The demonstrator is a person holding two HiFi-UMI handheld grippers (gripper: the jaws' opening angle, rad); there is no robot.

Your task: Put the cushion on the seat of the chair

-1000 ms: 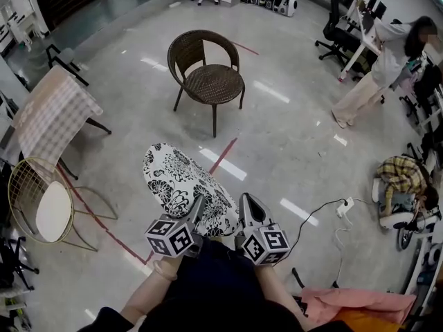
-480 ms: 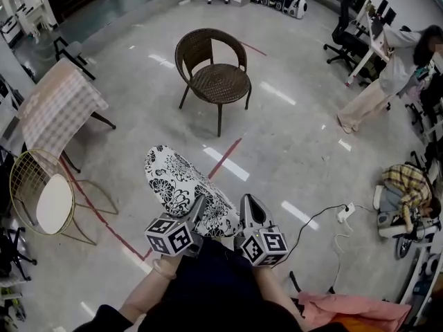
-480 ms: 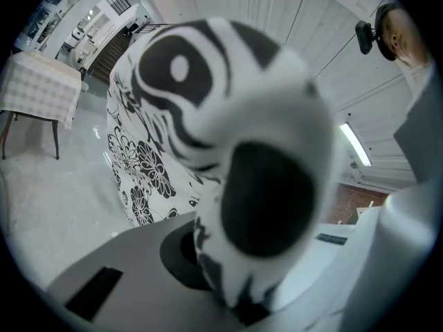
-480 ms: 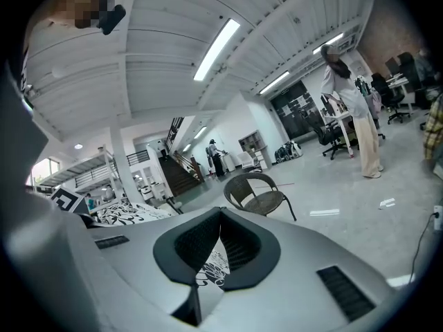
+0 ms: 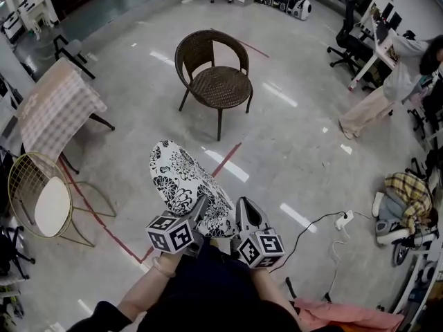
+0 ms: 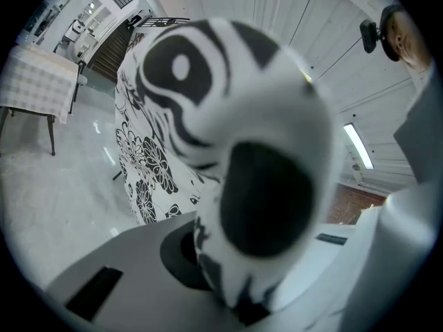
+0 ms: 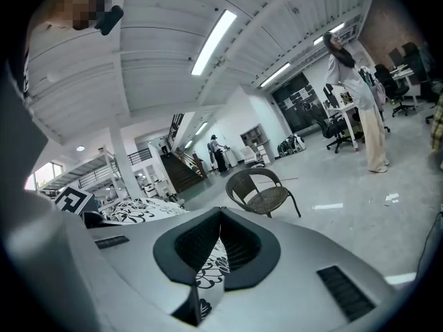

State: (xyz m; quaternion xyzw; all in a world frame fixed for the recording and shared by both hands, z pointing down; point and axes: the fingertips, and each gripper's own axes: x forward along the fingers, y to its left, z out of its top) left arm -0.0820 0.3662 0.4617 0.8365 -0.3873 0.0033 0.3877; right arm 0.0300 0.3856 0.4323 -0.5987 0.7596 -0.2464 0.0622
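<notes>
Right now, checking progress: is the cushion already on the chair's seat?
No, the cushion is held aloft short of the chair, whose seat is bare.

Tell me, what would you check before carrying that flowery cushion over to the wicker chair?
1. Grip of the left gripper on the cushion: ok, shut on it.
2. Grip of the right gripper on the cushion's edge: ok, fabric pinched between its jaws.
3. Seat of the chair bare: ok.
4. Stretch of floor up to the chair free of obstacles: ok; the cable lies off to the right.
5. Cushion above the seat: not ok, the chair stands well ahead.
</notes>
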